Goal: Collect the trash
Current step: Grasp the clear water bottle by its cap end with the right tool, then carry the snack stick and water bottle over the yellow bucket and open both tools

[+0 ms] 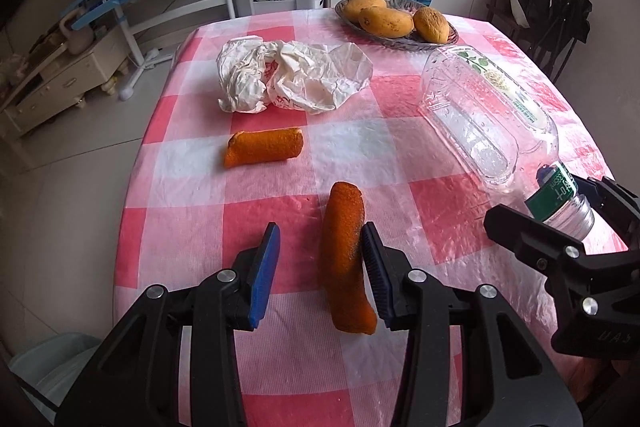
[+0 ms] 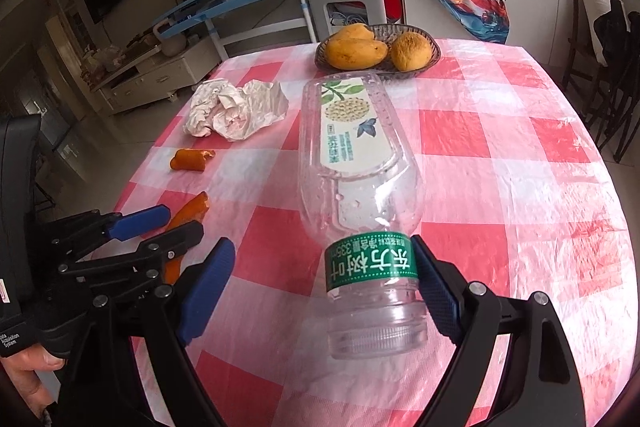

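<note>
Looking down at the checked tablecloth (image 1: 400, 147), I see my left gripper (image 1: 320, 267) part-open around an orange peel strip (image 1: 344, 259) touching only its right pad, and my right gripper (image 2: 320, 291) wide, one pad against the lying bottle's (image 2: 360, 167) neck.

Bare cloth (image 1: 360, 147) mid-table; crumpled paper (image 1: 292, 79), bottle (image 1: 480, 107) flank it.

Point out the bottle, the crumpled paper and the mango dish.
Bottle (image 2: 370, 269): right wrist view, green neck label.
Crumpled paper (image 1: 296, 77): left wrist view, middle of the wad.
Mango dish (image 2: 434, 61): right wrist view, right rim.
</note>
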`<state>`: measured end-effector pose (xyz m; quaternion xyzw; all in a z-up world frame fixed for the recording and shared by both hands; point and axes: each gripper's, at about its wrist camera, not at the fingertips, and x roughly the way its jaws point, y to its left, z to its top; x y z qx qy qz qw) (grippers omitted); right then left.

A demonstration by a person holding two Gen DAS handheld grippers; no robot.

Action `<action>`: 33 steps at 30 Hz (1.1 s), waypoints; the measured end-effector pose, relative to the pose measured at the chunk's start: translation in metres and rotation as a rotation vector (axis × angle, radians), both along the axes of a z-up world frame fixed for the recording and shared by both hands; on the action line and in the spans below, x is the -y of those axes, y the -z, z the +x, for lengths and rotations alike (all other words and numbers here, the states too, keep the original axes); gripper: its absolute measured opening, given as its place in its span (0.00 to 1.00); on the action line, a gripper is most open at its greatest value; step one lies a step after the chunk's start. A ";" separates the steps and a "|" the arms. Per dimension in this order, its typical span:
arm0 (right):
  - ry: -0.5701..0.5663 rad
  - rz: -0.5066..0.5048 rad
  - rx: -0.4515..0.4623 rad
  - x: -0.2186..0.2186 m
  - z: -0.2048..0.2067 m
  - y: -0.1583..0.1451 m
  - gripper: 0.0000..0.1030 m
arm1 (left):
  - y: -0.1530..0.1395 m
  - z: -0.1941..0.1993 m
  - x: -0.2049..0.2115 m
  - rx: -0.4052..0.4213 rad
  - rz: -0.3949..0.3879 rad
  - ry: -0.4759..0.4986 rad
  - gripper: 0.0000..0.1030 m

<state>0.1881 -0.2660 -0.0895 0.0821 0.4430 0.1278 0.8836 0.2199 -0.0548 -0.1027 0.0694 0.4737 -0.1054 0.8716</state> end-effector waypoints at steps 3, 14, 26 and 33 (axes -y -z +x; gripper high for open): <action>0.002 0.009 -0.002 0.002 0.004 0.000 0.81 | 0.000 0.003 0.000 -0.001 -0.002 -0.001 0.39; -0.028 0.027 -0.008 0.004 0.000 0.000 0.39 | -0.007 0.002 -0.001 -0.003 -0.047 -0.001 0.15; -0.015 0.090 0.063 0.014 -0.019 -0.017 0.39 | -0.032 -0.024 -0.011 0.080 -0.100 -0.031 0.15; -0.011 0.095 0.077 0.017 -0.028 -0.021 0.39 | -0.039 -0.040 -0.011 0.108 -0.123 -0.025 0.15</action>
